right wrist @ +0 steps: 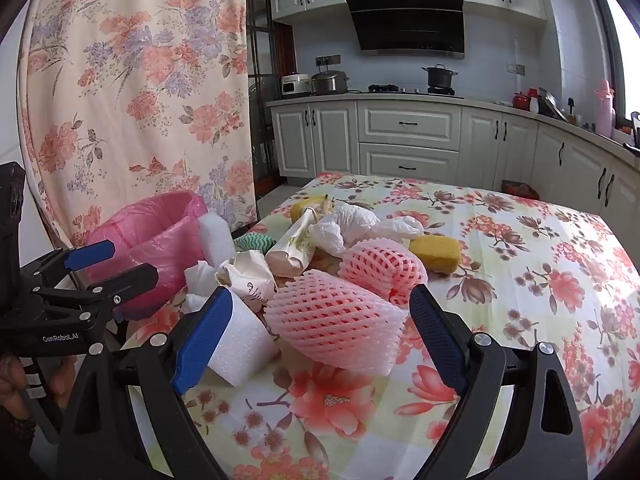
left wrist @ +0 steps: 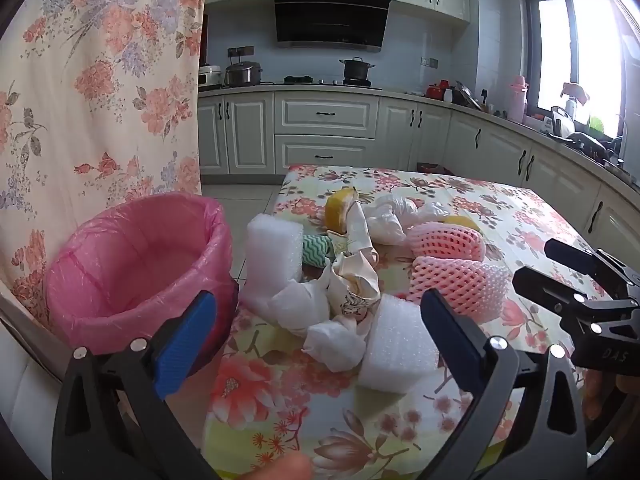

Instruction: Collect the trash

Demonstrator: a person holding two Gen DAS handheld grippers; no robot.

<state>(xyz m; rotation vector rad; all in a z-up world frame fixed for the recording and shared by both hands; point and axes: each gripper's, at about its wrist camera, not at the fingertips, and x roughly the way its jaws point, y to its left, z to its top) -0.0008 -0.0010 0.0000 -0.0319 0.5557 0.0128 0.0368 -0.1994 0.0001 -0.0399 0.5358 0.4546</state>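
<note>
A pile of trash lies on the floral table (left wrist: 520, 208): white foam blocks (left wrist: 396, 344), crumpled tissue (left wrist: 336, 338), a crushed paper cup (left wrist: 354, 284), pink foam fruit nets (left wrist: 452, 280), a white plastic bag (left wrist: 386, 216) and yellow peel (left wrist: 338, 208). A bin with a pink liner (left wrist: 136, 268) stands at the table's left edge. My left gripper (left wrist: 316, 324) is open and empty, just short of the pile. My right gripper (right wrist: 320, 328) is open and empty, its blue pads either side of a pink net (right wrist: 336, 328) and a foam block (right wrist: 240, 344). Each gripper shows in the other's view.
A floral curtain (left wrist: 100, 80) hangs behind the bin. Kitchen cabinets (left wrist: 324, 128) and a counter with pots run along the back and right. A yellow sponge (right wrist: 436, 254) and a green striped cloth (right wrist: 252, 242) also lie on the table.
</note>
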